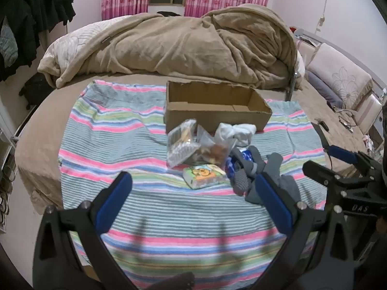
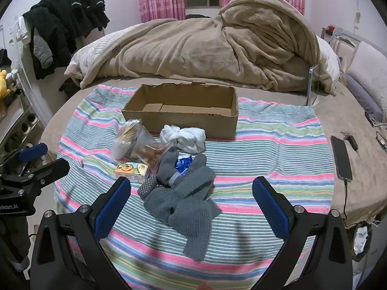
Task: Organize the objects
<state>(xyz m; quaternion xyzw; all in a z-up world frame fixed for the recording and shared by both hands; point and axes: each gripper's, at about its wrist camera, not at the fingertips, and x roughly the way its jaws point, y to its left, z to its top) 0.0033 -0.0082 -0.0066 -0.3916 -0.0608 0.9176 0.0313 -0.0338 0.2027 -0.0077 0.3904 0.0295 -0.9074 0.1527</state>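
An open, empty cardboard box (image 1: 215, 111) (image 2: 183, 111) stands on a striped towel (image 1: 116, 145) (image 2: 266, 149) on the bed. In front of it lies a pile: a clear cotton swab box (image 1: 180, 142) (image 2: 127, 137), a bag of snacks (image 1: 212, 151) (image 2: 151, 153), white socks (image 1: 235, 130) (image 2: 183, 136), a cartoon tissue pack (image 1: 204, 175) (image 2: 131, 169), a blue packet (image 1: 244, 155) (image 2: 182, 164) and grey knit gloves (image 1: 273, 181) (image 2: 183, 205). My left gripper (image 1: 193, 193) is open and empty, just short of the tissue pack. My right gripper (image 2: 191, 198) is open and empty, with the gloves between its fingers.
A rumpled tan blanket (image 1: 183, 46) (image 2: 217, 46) covers the far half of the bed. A phone (image 2: 341, 157) on a cable lies right of the towel. Dark clothes (image 2: 65, 26) hang at the left. Pillows (image 1: 338, 77) sit at the right.
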